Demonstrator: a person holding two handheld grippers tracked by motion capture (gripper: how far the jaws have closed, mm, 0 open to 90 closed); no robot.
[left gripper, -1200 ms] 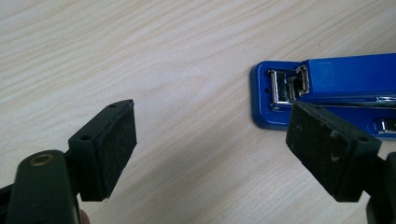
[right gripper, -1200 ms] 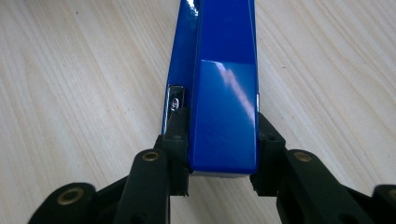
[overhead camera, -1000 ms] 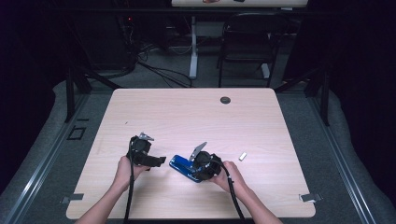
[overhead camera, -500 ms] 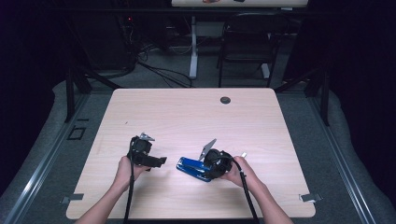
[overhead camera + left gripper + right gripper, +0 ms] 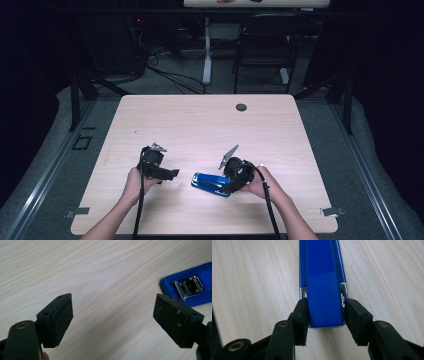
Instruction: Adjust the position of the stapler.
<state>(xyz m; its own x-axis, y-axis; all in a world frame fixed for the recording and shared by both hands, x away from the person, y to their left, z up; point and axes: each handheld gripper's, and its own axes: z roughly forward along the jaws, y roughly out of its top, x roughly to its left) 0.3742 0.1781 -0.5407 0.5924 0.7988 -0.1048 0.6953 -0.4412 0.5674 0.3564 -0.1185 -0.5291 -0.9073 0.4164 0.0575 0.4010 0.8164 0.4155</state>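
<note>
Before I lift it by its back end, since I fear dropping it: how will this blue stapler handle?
The blue stapler looks rigid, so it probably won't flop. Its glossy sides may slip between the right gripper pads. Held at one end, its long body would likely droop forward, and the hinged top might swing open.

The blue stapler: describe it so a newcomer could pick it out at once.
On the pale wooden table, look at the near edge, right of centre. There the blue stapler lies flat, its rear end between the jaws of the right hand-held gripper. It is the one bright blue thing on the tabletop, with chrome metal at its hinge.
</note>
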